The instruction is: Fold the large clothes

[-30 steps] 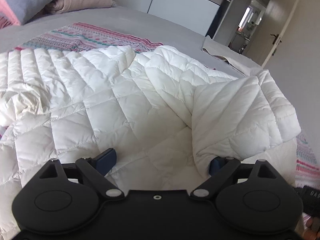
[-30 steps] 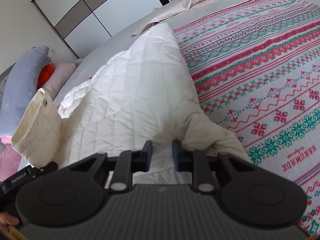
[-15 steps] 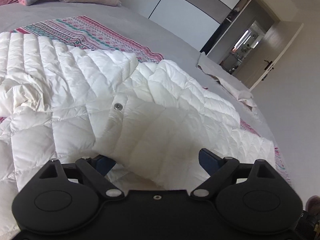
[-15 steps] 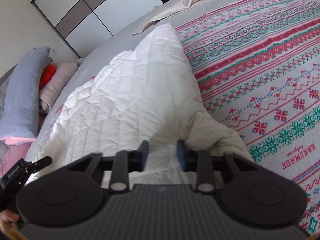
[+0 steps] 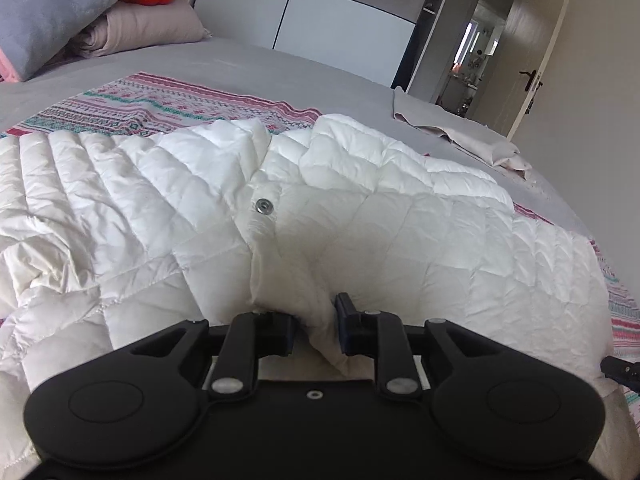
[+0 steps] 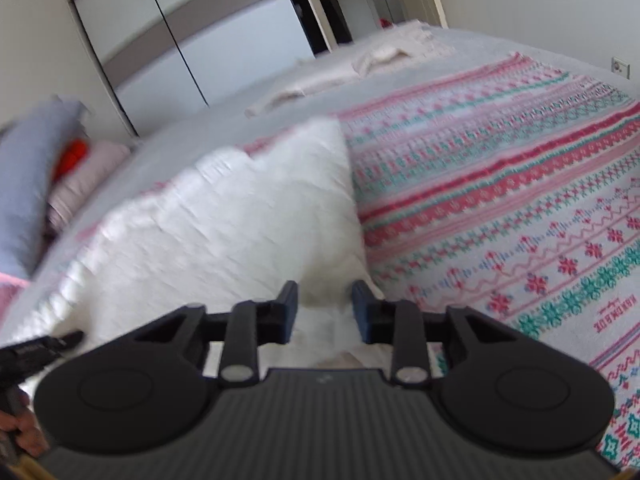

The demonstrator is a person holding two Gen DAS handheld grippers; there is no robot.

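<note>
The white quilted jacket (image 5: 360,216) lies spread on the bed (image 5: 280,68), over a patterned knit blanket (image 6: 500,200), with one snap (image 5: 264,205) showing on the front edge. One panel is already turned over the body.

Step in hand: taking hold of the near hem with both tools for the next fold.

Left tool (image 5: 316,320): the jaws are closing, and a bunched ridge of jacket fabric sits pinched between them. Right tool (image 6: 325,306): the jaws are closing with white fabric between them; the view is blurred, so firm pad contact cannot be confirmed there.

Next move, as judged: confirm both grips, then lift the hem evenly and carry it away from the person toward the collar end, keeping both tools level so the padded layers do not slide or twist. The filling is bulky and slippery; a shallow pinch may slip, so take a deep bite before lifting. Lay the fold square with the outer edges.
</note>
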